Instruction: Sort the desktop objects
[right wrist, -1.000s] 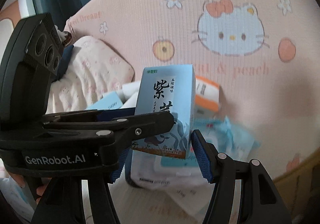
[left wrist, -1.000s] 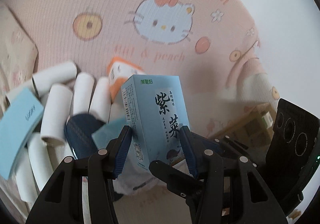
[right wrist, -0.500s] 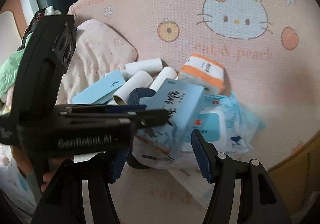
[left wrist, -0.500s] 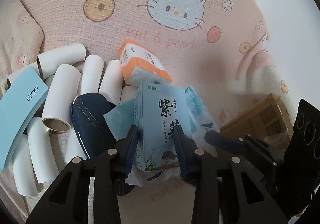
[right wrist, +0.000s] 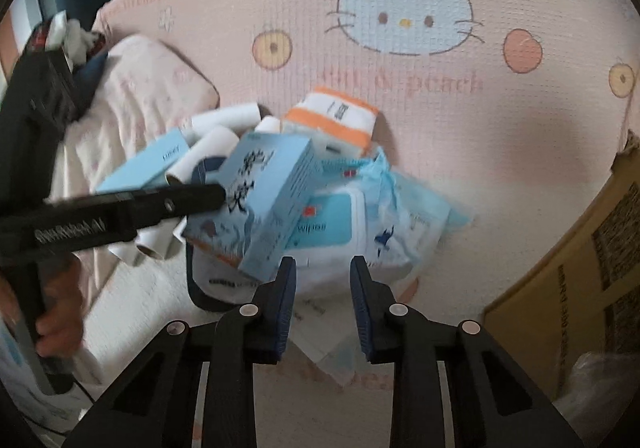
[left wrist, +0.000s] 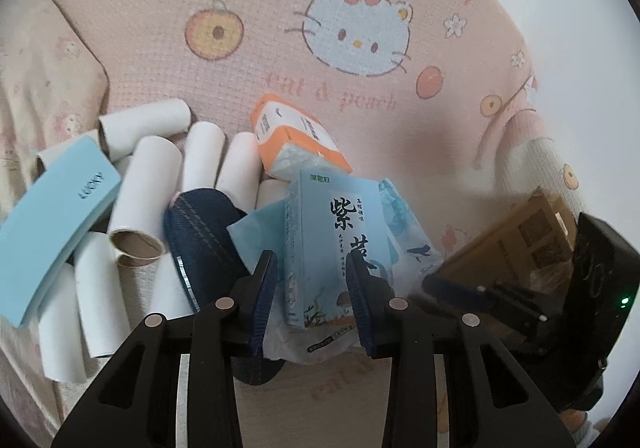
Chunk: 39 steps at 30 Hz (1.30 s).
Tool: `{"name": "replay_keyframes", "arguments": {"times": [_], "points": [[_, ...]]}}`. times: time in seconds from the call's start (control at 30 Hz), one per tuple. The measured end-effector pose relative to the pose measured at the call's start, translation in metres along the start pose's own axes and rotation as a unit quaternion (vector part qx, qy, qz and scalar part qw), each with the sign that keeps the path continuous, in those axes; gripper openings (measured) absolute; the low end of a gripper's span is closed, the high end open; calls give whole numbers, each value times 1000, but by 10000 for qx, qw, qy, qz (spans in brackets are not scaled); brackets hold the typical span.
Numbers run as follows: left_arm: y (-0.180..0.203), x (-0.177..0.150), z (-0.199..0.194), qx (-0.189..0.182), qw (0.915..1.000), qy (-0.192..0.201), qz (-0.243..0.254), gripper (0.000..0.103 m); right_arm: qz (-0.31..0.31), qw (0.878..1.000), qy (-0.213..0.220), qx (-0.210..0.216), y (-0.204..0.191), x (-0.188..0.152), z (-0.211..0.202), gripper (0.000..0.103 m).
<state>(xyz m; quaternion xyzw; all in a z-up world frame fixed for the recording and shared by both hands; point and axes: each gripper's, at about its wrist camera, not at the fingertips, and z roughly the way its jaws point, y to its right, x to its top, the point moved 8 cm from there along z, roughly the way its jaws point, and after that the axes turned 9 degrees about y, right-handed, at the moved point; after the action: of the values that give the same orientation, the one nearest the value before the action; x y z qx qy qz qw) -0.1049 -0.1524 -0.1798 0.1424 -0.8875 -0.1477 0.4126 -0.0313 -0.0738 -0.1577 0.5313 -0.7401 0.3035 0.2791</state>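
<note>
My left gripper [left wrist: 314, 288] is shut on a light blue box with dark Chinese characters [left wrist: 332, 244] and holds it low over the pile. The same box [right wrist: 264, 200] shows tilted in the right wrist view, with the left gripper's finger [right wrist: 160, 204] against it. My right gripper [right wrist: 322, 296] is empty, its jaws narrowly apart, just in front of a wet wipes pack [right wrist: 360, 224]. An orange and white tissue pack [left wrist: 296, 140] lies behind the box.
Several white cardboard tubes [left wrist: 152, 176], a long blue box marked LUCKY [left wrist: 60, 224] and a dark denim pouch [left wrist: 200, 232] lie at left on the pink Hello Kitty blanket [left wrist: 280, 8]. A cardboard carton [right wrist: 580, 248] stands at right. A pillow [right wrist: 136, 104] lies at left.
The left gripper lowered the blue box from upright in the air down onto the pile. The right gripper drew back from the box and its jaws narrowed.
</note>
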Motion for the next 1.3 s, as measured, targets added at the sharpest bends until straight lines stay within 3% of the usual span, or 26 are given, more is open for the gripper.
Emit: {"name": "replay_keyframes", "arguments": {"times": [0.17, 0.27, 0.3, 0.47, 0.53, 0.6, 0.77, 1.13, 1.2, 1.3], "points": [[-4, -9, -24, 164, 9994, 307, 82, 39, -129, 9998, -55, 170, -13, -4, 3, 24], [-5, -22, -31, 175, 9993, 329, 70, 25, -207, 9995, -66, 239, -20, -5, 4, 24], [-6, -25, -32, 162, 9994, 306, 9, 25, -238, 9994, -80, 247, -21, -5, 4, 24], [-7, -32, -28, -227, 9981, 188, -543, 25, -376, 9987, -145, 327, -29, -5, 5, 24], [-7, -31, -24, -259, 9970, 170, -710, 28, -409, 9982, -159, 419, -34, -5, 5, 24], [-9, -28, -18, -272, 9958, 143, -859, 44, -463, 9978, -132, 455, -40, -5, 4, 24], [-10, -13, -10, -487, 9922, 253, -1123, 56, -546, 9972, -104, 509, -47, -4, 9, 24], [-8, -3, 29, -416, 9919, -280, -1170, 55, -795, 9950, 48, 610, -55, 1, 16, 24], [-6, -1, 29, -441, 9940, -256, -972, 47, -876, 9941, 176, 618, -52, 3, 12, 25], [-3, 1, 29, -543, 9952, -228, -784, 42, -1082, 9912, 380, 654, -49, 6, 3, 25]]}}
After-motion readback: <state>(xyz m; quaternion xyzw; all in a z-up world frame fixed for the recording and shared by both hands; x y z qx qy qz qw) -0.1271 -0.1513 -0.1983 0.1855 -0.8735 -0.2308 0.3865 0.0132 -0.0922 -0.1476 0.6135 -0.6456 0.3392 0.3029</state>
